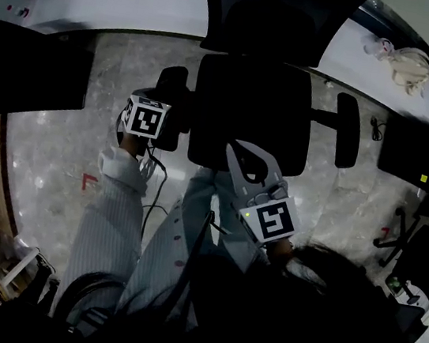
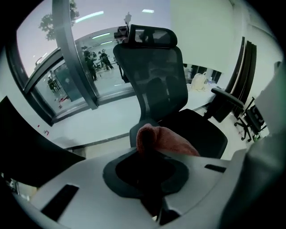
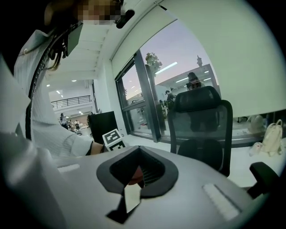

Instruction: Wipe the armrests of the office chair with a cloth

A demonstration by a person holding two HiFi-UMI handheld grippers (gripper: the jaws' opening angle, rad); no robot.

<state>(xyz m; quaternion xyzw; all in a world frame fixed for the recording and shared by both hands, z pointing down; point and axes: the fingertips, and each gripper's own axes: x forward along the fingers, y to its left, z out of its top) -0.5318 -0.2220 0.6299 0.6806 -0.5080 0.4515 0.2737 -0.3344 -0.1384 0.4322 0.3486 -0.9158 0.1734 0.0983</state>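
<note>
Office chair point(image 1: 252, 108) stands on the floor directly ahead of the person, its seat turned toward them and its backrest point(image 1: 265, 22) on the far side. Each armrest has its long axis running front to back, toward and away from the person, one on either side of the seat.

The left tongs point(image 2: 149, 150) are clenched on a bunched pinkish-red cloth point(image 2: 167, 142), which pokes out past their tips. In the head view this gripper sits over the armrest on the person's left point(image 1: 170, 92), and the left gripper view shows the cloth low against that arm's dark end, so the wiping of this first armrest looks to be in hand. Whether the cloth is actually pressing on the pad cannot be told.

The right tongs point(image 1: 244, 161) appear closed on nothing, hanging above the front of the seat and pointing at the backrest.

The next move probably calls for drawing the cloth along the armrest's length with steady downward pressure. Then the cloth would have to cross over the seat to the other armrest point(image 1: 347, 131), which appears untouched.
</note>
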